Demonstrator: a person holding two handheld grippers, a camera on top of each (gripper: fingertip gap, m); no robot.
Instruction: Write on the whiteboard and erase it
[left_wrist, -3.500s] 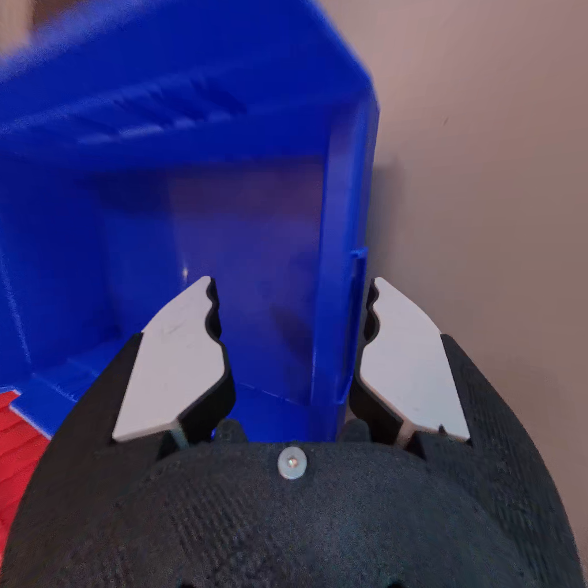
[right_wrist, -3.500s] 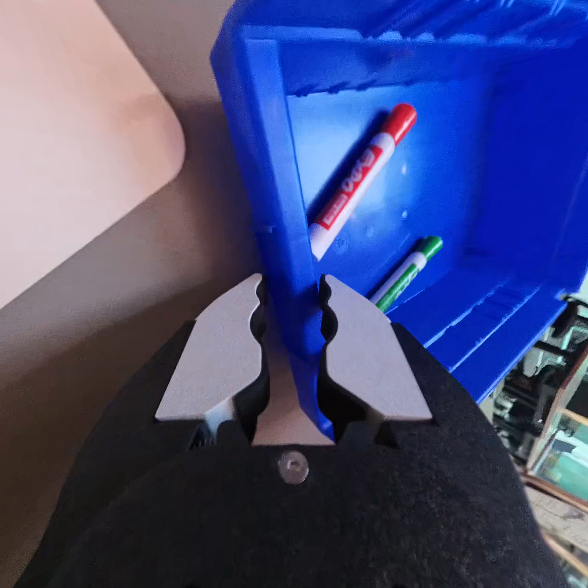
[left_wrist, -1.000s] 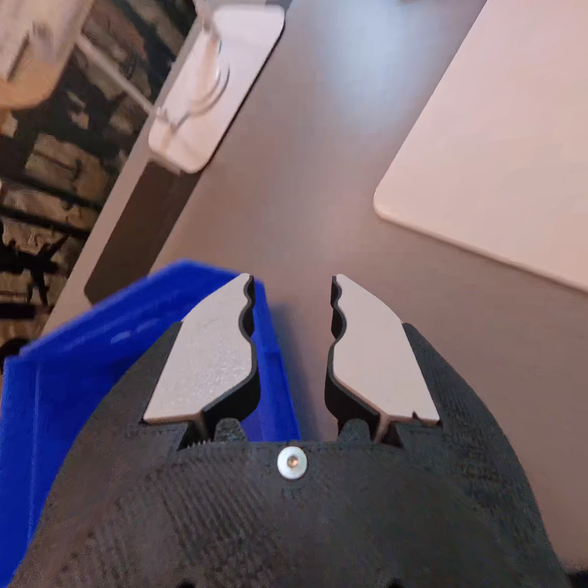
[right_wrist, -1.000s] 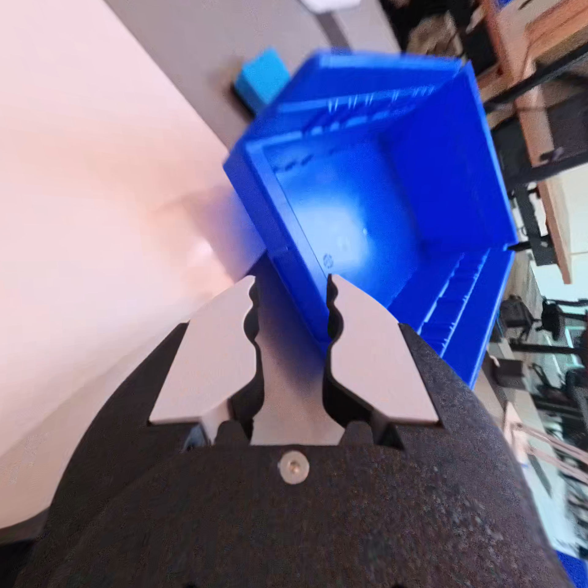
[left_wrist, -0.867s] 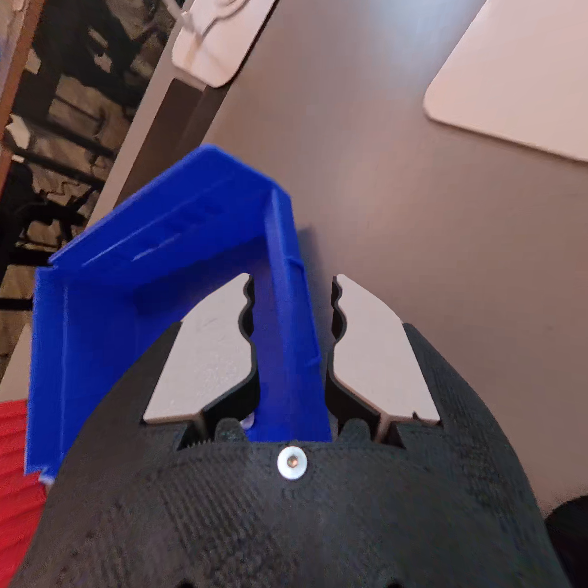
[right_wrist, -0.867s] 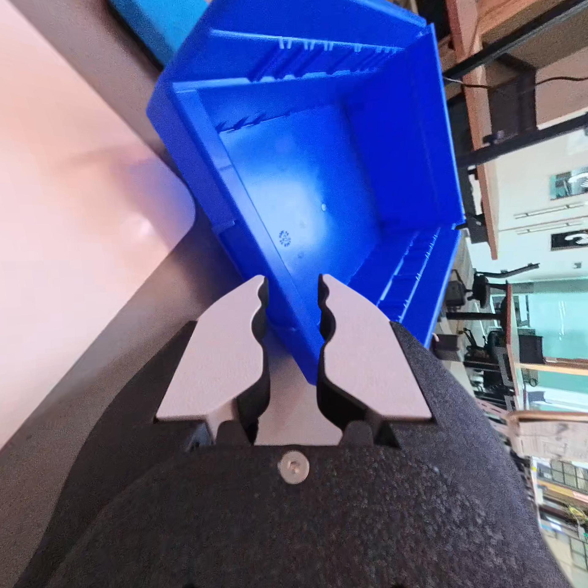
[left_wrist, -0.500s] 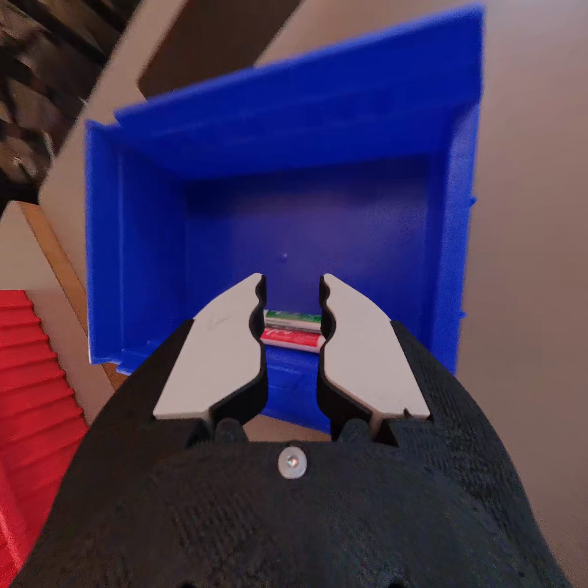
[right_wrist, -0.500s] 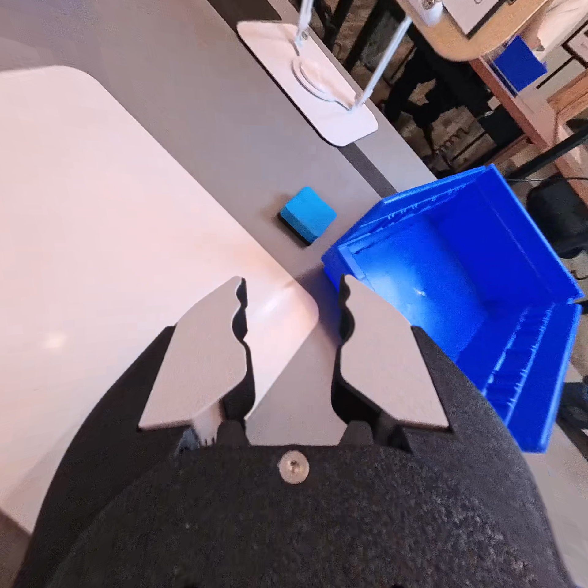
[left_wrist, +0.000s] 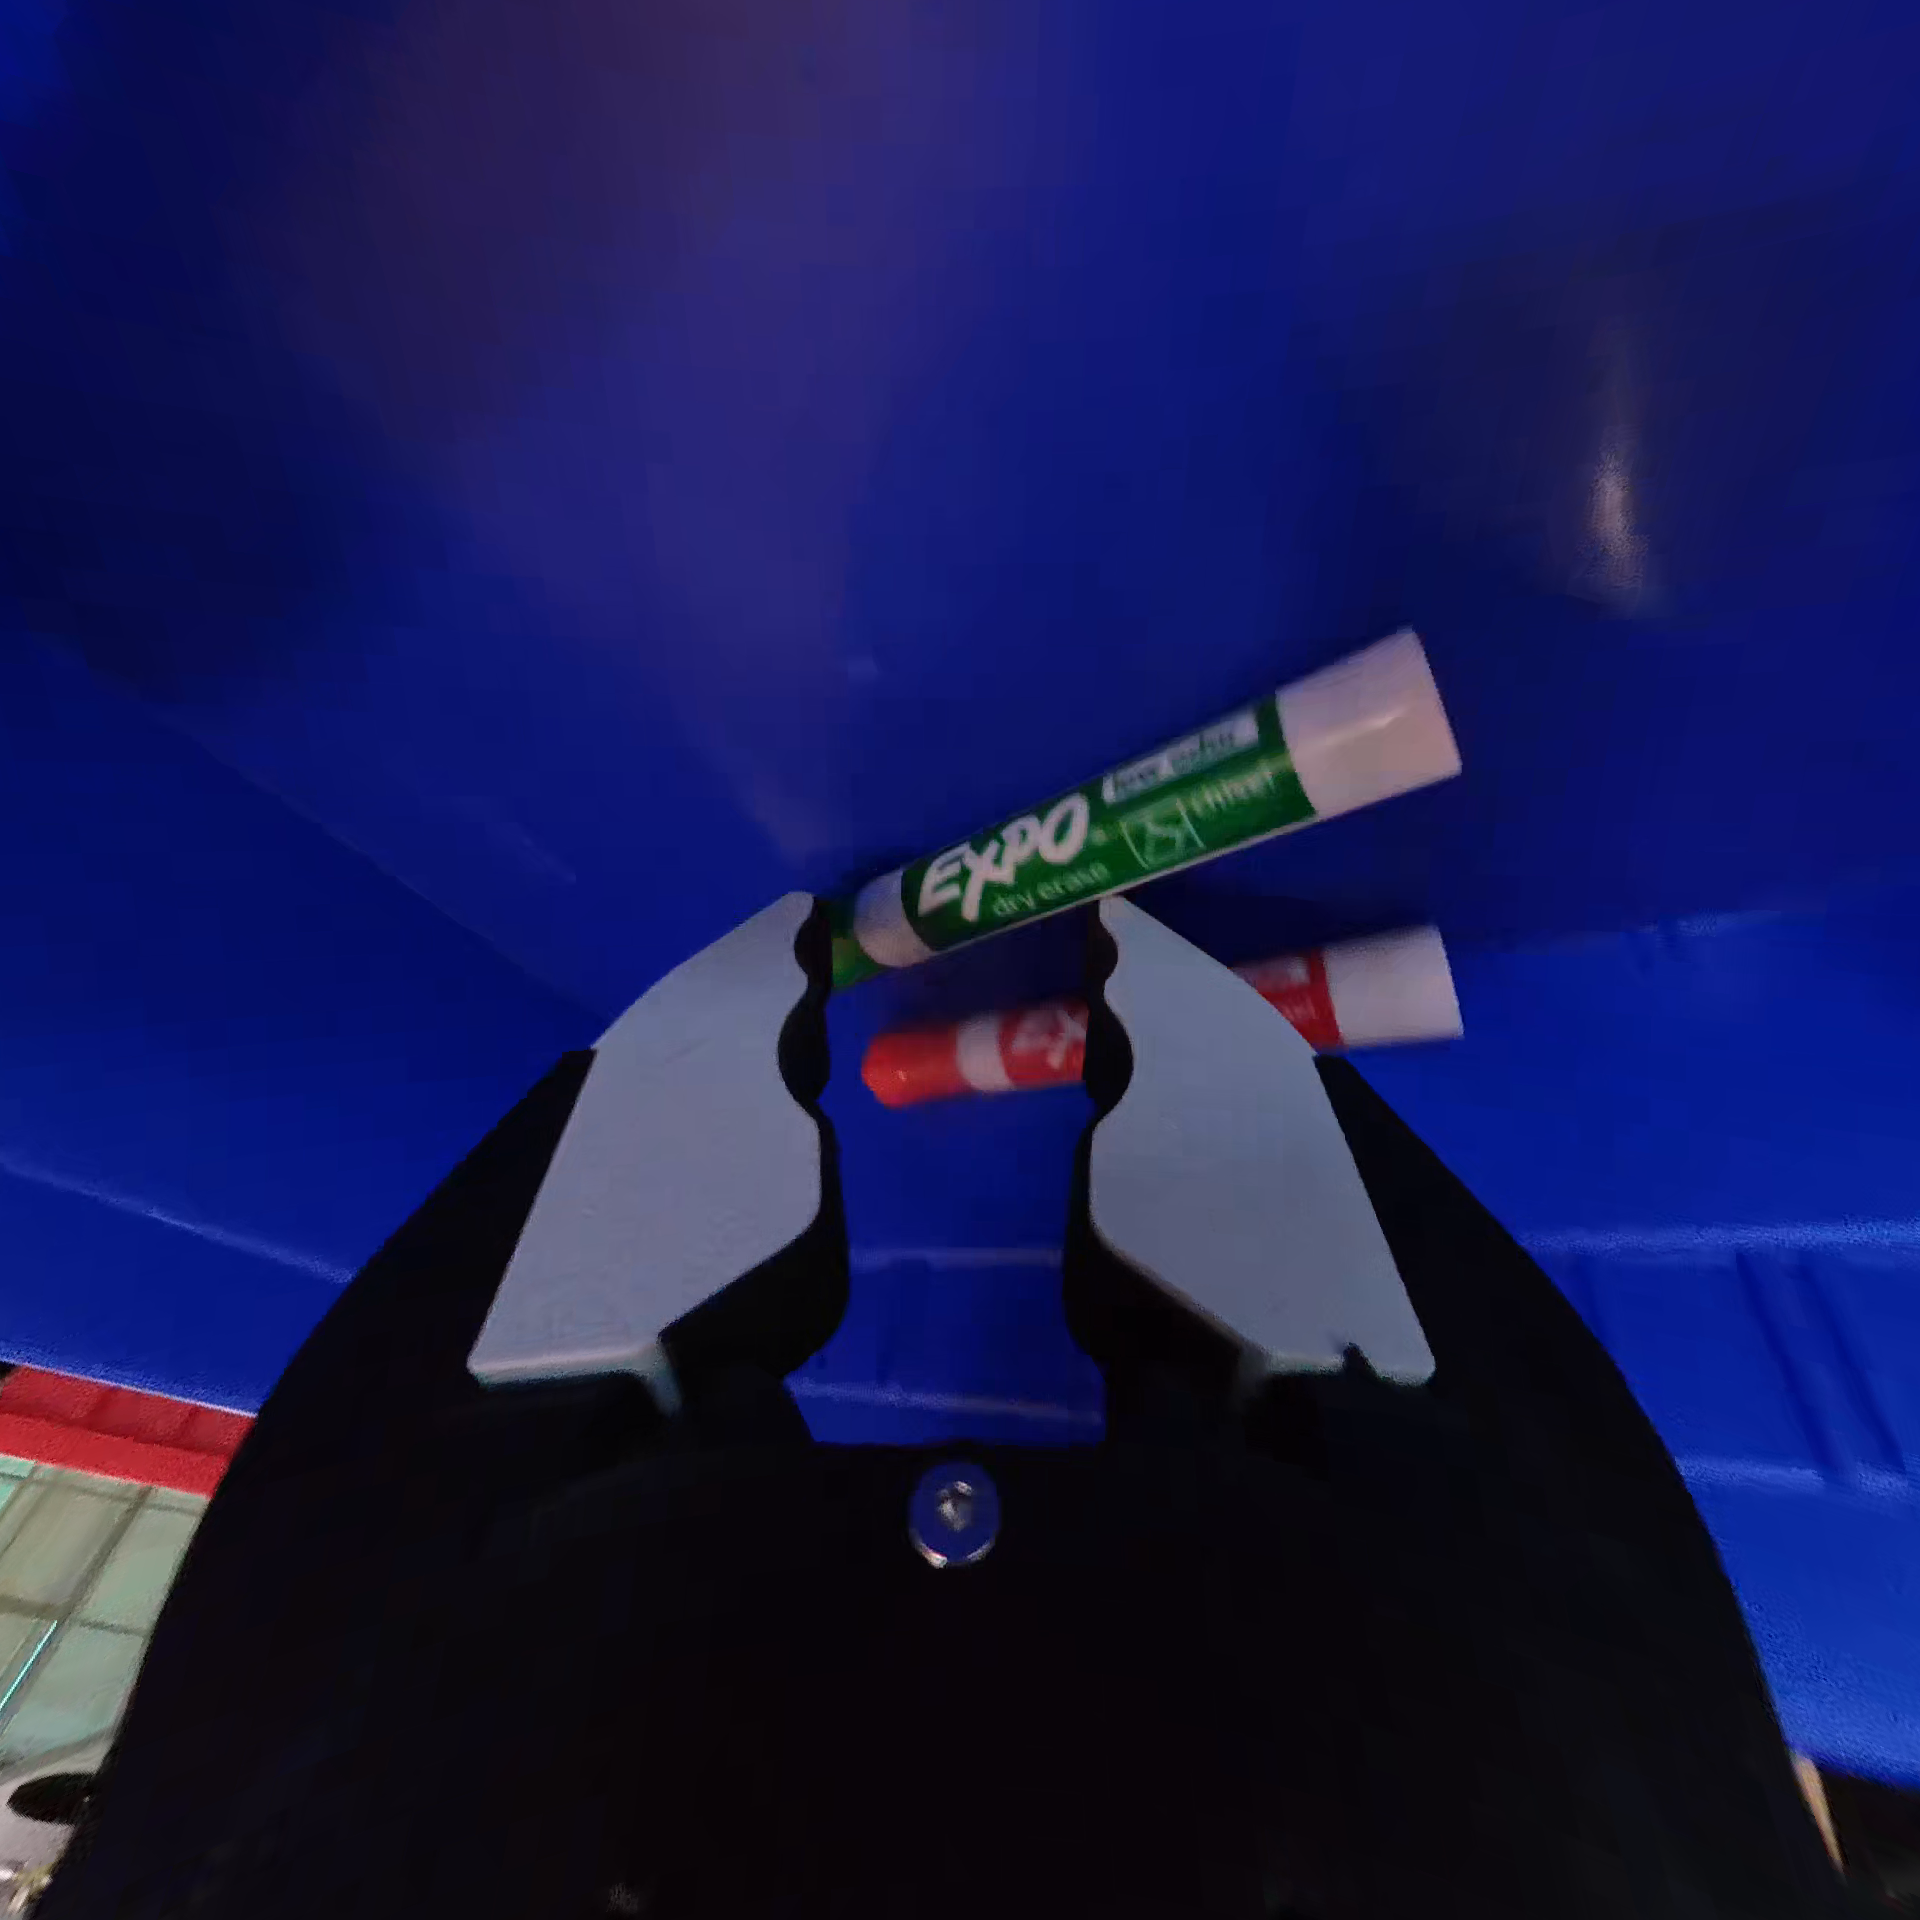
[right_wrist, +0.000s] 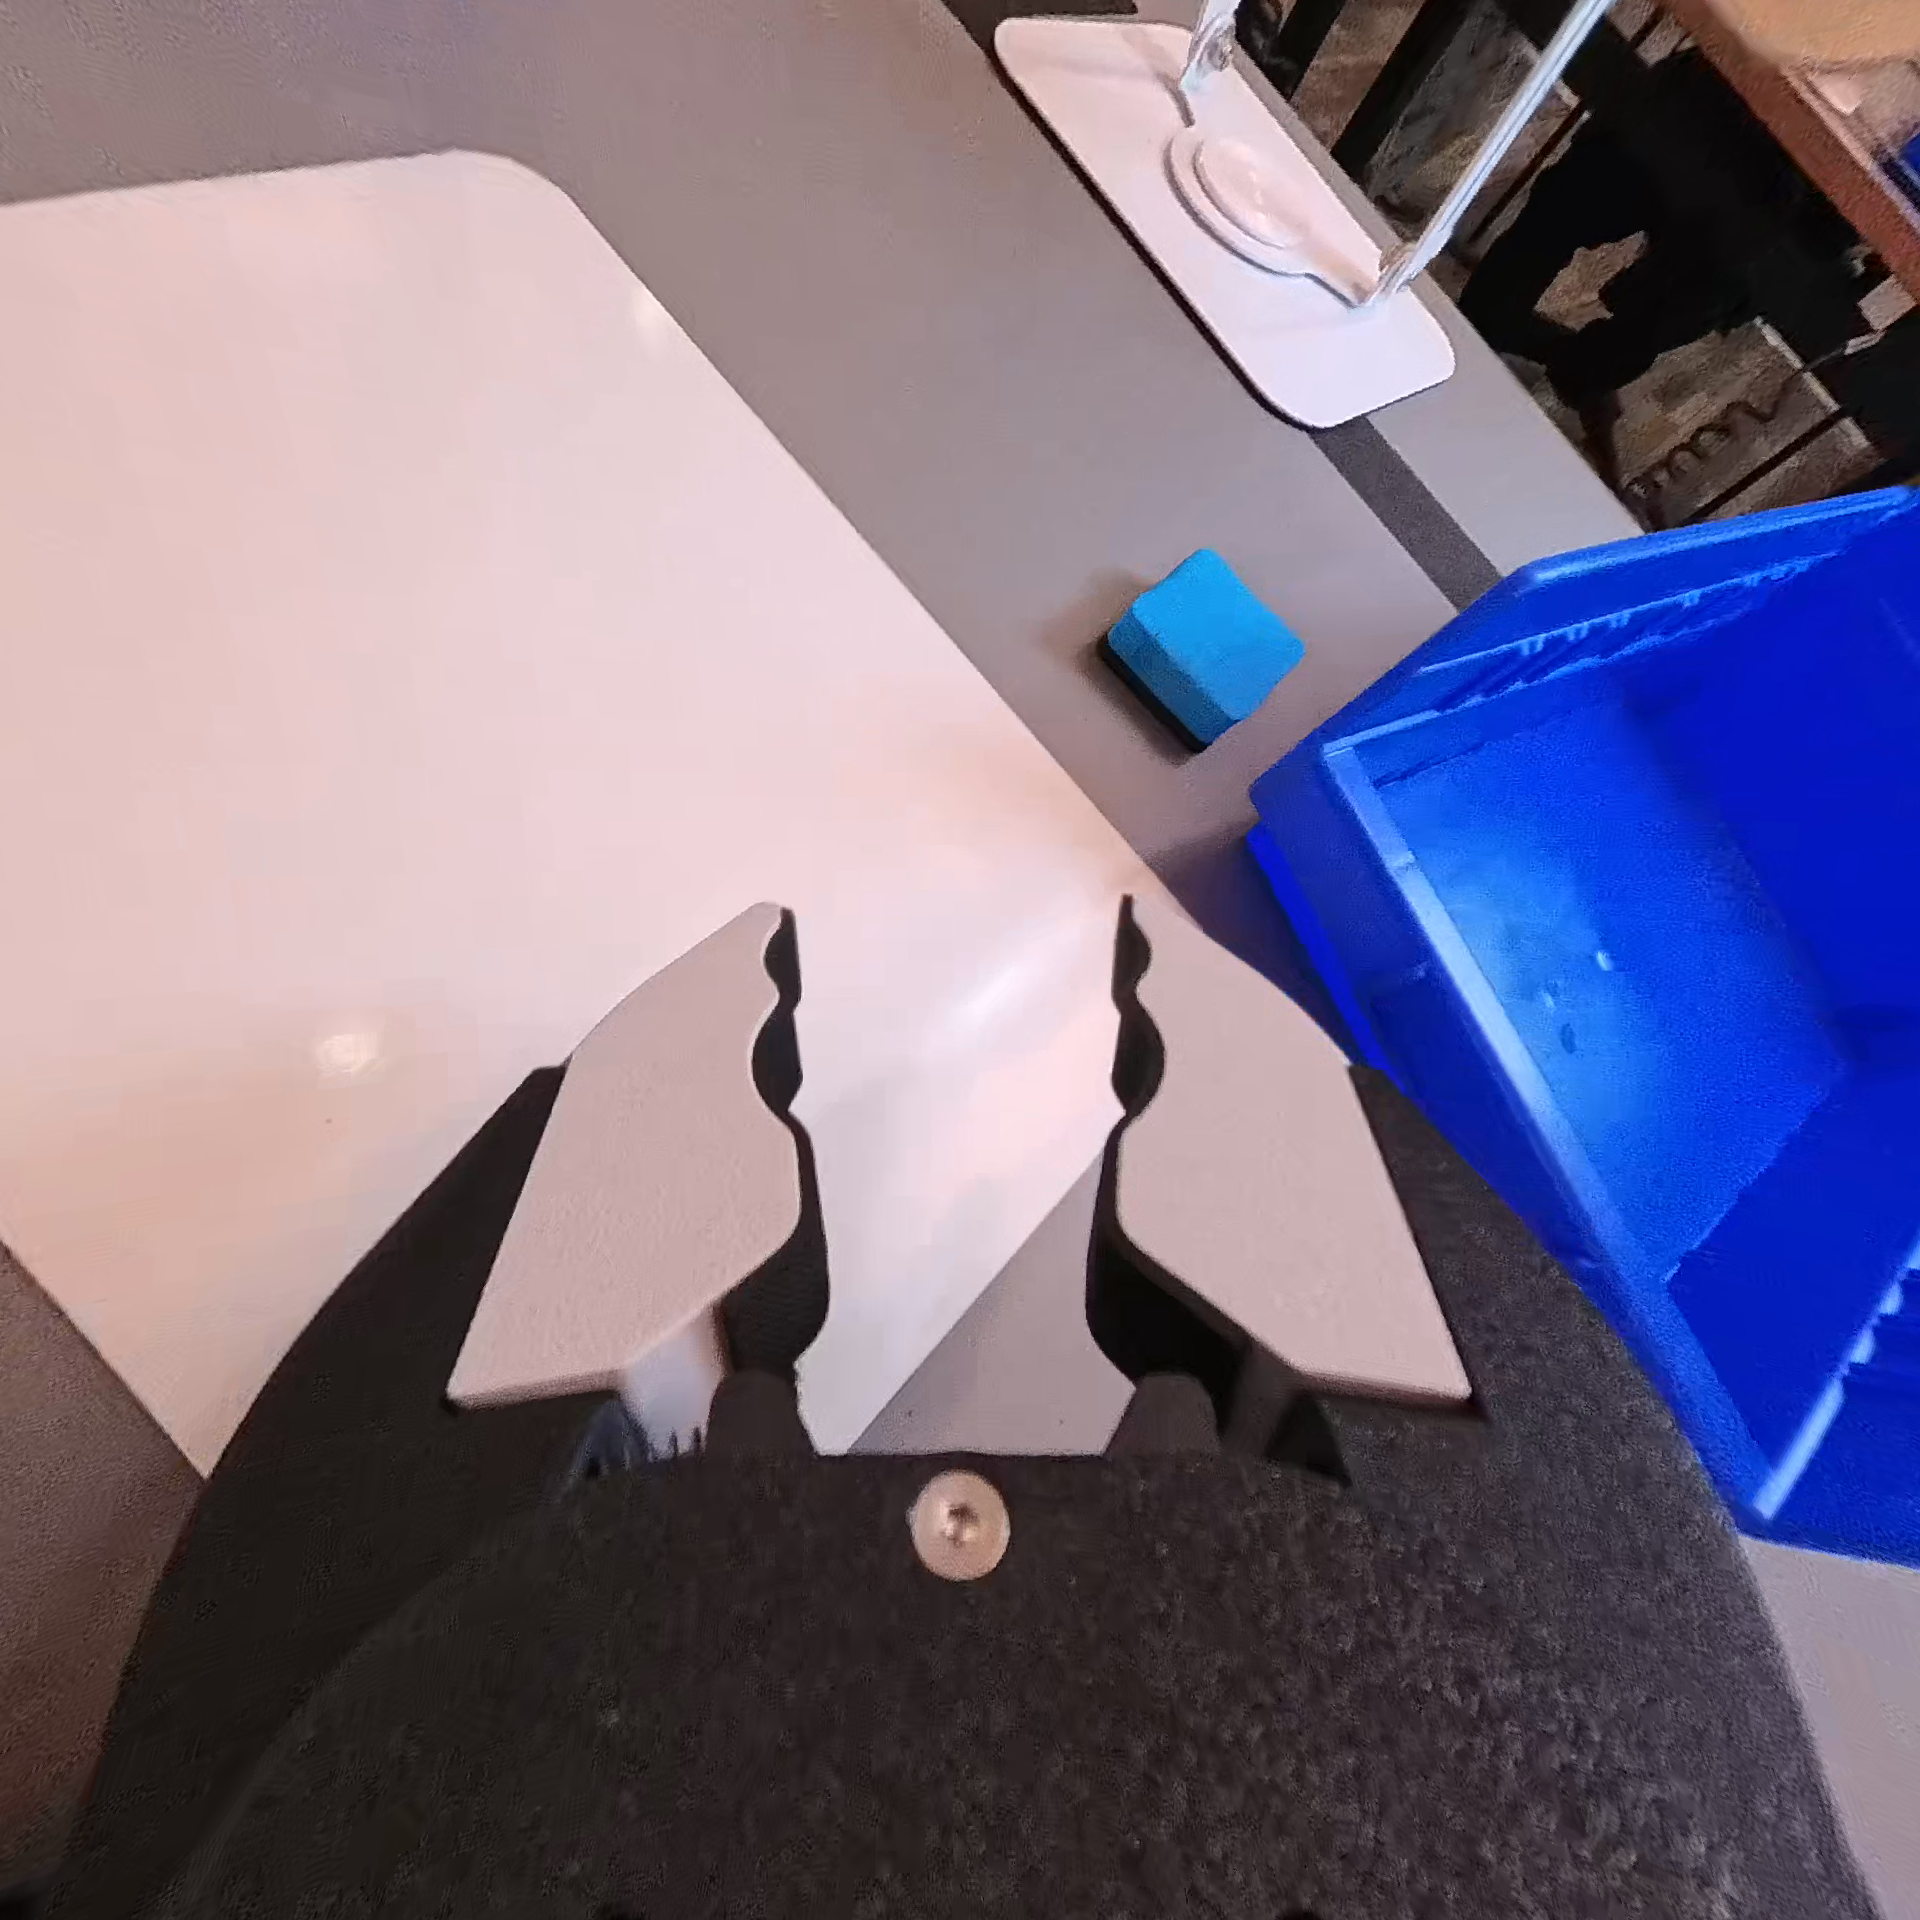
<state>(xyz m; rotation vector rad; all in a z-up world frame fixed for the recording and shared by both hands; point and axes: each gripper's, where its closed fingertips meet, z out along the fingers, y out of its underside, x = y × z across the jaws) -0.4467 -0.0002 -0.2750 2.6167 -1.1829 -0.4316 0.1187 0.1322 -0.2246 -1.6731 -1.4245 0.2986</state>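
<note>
Jaws of our left gripper (left_wrist: 956, 914) had dipped into the blue plastic bin (left_wrist: 727, 416), parted and empty, green-labelled white marker (left_wrist: 1143, 821) just ahead, red one (left_wrist: 977, 1060) partly hidden. Our right gripper (right_wrist: 951, 920) hung open over the blank whiteboard (right_wrist: 416, 623); writing hadn't begun.

Grey table (right_wrist: 935, 260) bears whiteboard (right_wrist: 416, 623), eraser (right_wrist: 1205, 644), blue bin (right_wrist: 1351, 883).

Inside the blue bin (left_wrist: 935, 416), the walls close in on every side, and the green marker (left_wrist: 1143, 821) and red marker (left_wrist: 987, 1055) lie across the way. Outside it, the whiteboard (right_wrist: 416, 623) lies bare; the blue eraser (right_wrist: 1205, 644) sits on the bench (right_wrist: 935, 260) between whiteboard and bin.
</note>
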